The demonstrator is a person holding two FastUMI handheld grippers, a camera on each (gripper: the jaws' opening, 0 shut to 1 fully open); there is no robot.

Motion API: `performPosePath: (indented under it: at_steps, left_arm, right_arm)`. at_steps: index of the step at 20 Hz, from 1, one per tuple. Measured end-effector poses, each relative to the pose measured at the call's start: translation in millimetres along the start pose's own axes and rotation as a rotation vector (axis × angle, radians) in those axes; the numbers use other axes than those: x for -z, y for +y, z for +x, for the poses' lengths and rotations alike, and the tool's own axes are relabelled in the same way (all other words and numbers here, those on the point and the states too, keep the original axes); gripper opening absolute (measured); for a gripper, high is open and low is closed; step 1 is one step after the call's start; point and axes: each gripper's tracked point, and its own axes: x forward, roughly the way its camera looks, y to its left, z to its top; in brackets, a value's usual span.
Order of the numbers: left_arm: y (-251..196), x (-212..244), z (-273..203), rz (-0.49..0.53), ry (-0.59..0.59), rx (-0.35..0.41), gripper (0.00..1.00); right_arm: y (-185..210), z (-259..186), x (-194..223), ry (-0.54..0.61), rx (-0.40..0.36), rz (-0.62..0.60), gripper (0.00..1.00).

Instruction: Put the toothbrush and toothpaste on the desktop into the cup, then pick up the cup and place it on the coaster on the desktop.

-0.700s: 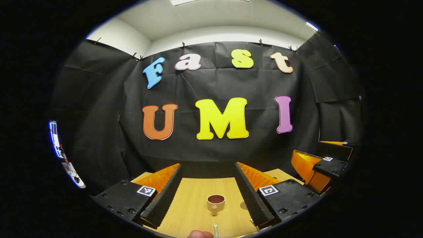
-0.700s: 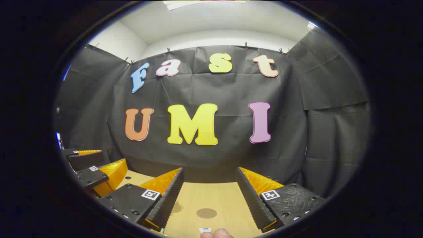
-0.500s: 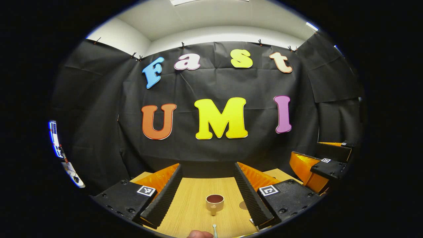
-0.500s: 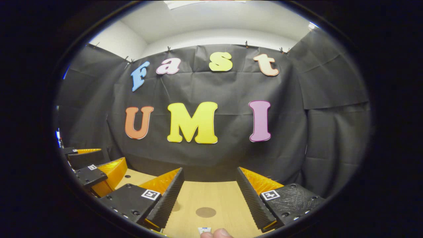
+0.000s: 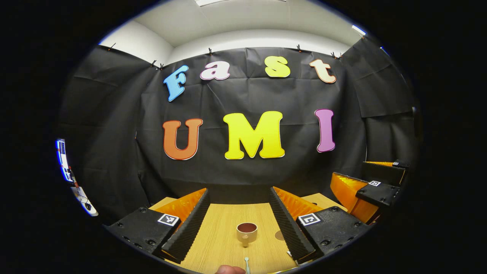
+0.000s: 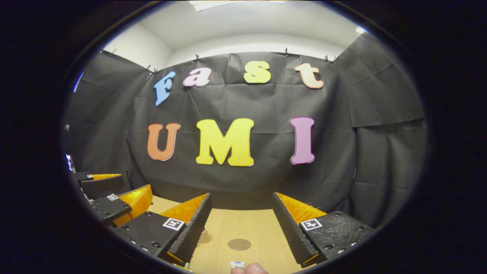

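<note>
Left gripper (image 5: 239,198): fingers spread wide, grasping nothing, raised above the desk.
Cup (image 5: 247,231): stands upright on the desk (image 5: 220,243) straight ahead between the left fingers, apart from both; its dark inside faces up.
Toothbrush (image 5: 247,265): a thin pale stick lies on the desk just this side of the cup, at the bottom edge; probably the toothbrush, though little of it shows.
Right gripper (image 6: 241,201): fingers spread wide, gripping nothing.
Coaster (image 6: 239,244): a flat round brown disc on the desk between the right fingers, bare.
Toothpaste (image 6: 237,264): a small white end with a blue mark, at the bottom edge, just this side of the coaster.
Position: the two grippers sit side by side, near each other.
</note>
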Motion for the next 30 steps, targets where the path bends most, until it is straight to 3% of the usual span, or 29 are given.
performPosePath:
  at_steps: [6, 13, 20, 23, 26, 30]
  left_arm:
    - [-2, 13, 1, -0.003, 0.026, 0.006, 0.98]
    - [-14, 69, -9, 0.005, 0.14, 0.023, 0.98]
    - [-23, 103, -16, 0.008, 0.166, 0.048, 0.98]
    - [-27, 129, -21, 0.033, 0.205, 0.058, 0.98]
    - [-31, 157, -28, 0.021, 0.248, 0.067, 0.98]
    - [-33, 200, -33, 0.01, 0.332, 0.065, 0.98]
  right_arm:
    - [-5, 0, 16, 0.026, 0.001, -0.008, 0.95]
    - [-14, -8, 78, 0.151, -0.007, -0.039, 0.97]
    - [-15, -18, 122, 0.215, -0.032, -0.022, 0.95]
    - [-18, -20, 151, 0.265, -0.031, -0.025, 0.97]
    - [-22, -28, 186, 0.325, -0.03, -0.034, 0.92]
    - [-20, -33, 231, 0.402, -0.054, -0.049, 0.95]
